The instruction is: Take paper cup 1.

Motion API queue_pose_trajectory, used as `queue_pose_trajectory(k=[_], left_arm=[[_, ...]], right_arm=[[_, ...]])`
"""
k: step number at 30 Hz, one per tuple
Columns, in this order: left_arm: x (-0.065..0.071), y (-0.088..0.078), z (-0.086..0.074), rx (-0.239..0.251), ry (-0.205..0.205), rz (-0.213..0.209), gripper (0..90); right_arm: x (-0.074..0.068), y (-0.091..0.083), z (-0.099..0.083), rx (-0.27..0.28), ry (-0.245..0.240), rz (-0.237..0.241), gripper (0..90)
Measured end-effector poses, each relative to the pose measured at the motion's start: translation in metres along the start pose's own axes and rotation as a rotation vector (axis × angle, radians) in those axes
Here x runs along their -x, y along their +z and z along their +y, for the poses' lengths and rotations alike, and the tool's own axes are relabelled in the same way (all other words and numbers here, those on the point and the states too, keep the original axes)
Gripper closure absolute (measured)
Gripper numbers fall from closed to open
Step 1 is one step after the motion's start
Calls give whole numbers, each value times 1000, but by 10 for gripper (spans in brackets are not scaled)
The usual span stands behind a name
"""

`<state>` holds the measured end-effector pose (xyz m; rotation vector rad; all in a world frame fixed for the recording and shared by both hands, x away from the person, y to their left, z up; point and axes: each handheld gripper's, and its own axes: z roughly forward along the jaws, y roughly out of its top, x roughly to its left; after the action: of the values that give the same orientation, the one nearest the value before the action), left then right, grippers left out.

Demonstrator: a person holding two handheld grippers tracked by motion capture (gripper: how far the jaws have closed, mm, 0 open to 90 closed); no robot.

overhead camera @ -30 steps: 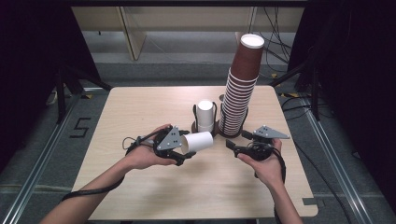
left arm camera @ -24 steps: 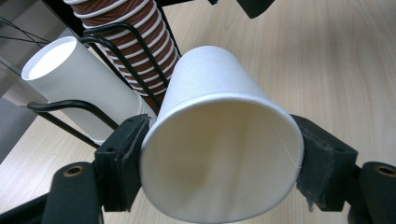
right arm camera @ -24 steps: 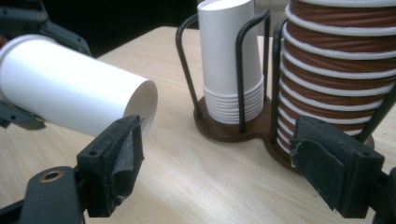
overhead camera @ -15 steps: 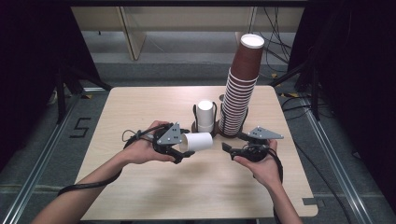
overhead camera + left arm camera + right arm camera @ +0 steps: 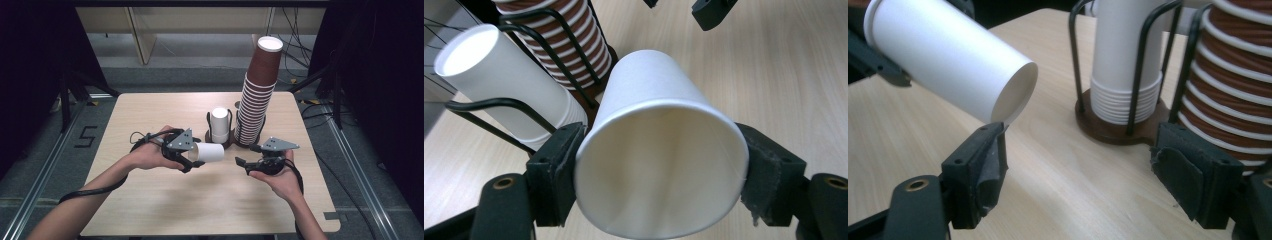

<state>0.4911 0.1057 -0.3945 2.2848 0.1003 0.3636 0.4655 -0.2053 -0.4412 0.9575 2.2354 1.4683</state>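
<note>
My left gripper [image 5: 192, 159] [image 5: 661, 167] is shut on a white paper cup [image 5: 210, 152] [image 5: 659, 150]. It clamps the cup near the rim and holds it on its side above the table, base pointing right. My right gripper [image 5: 241, 162] [image 5: 1080, 150] faces that base from a short way off. Its jaws have just been closing, and nothing is between them. The cup [image 5: 953, 60] hangs just above and beyond its left jaw. The tips of the right gripper [image 5: 711, 10] show at the top of the left gripper view.
A wire holder [image 5: 207, 122] on a dark base holds a stack of white cups [image 5: 219, 125] [image 5: 1125, 65] [image 5: 499, 85]. Beside it leans a tall stack of brown cups [image 5: 257, 95] [image 5: 1238, 75] [image 5: 561, 35]. Both stand behind the grippers on the wooden table [image 5: 150, 110].
The right gripper has edged slightly left toward the cup. The left gripper and its cup have kept their place.
</note>
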Motion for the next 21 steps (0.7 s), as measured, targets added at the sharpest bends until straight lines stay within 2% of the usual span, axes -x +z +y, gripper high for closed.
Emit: queue_pose_trajectory(k=[1,2,3,5,7,8,10,13,14,16,17,18,19,21], left_arm=[[-1,-1,1,-18,8,-7,263],[-1,-1,1,-18,8,-7,264],[-2,-1,3,-42,22,-29,264],[-3,-3,5,-69,26,-41,264],[-5,-3,8,-91,32,-57,264],[-6,-5,9,-112,40,-62,263],[-6,-5,11,-130,42,-69,264],[-7,-5,13,-155,50,-84,264],[-7,-5,15,-174,51,-107,264],[-6,-4,16,-183,51,-109,264],[-6,-4,16,-183,51,-109,264],[-7,-4,19,-202,68,-123,264],[-7,-4,19,-211,71,-128,264],[-8,-4,21,-232,81,-128,264]], right_arm=[[0,2,0,-10,-27,-4,228],[-2,2,-1,-29,-27,13,227],[-1,4,0,-35,-57,13,227],[-3,5,-1,-54,-79,19,229],[-3,7,1,-67,-127,33,228],[-5,8,0,-76,-119,38,227],[-6,10,2,-92,-160,53,228],[-7,12,3,-105,-182,62,227],[-8,14,4,-120,-211,74,229],[-10,15,5,-137,-219,71,232],[-10,16,6,-140,-246,85,235],[-10,17,7,-142,-265,96,236],[-12,17,7,-157,-244,97,236],[-12,19,8,-159,-283,113,240]])
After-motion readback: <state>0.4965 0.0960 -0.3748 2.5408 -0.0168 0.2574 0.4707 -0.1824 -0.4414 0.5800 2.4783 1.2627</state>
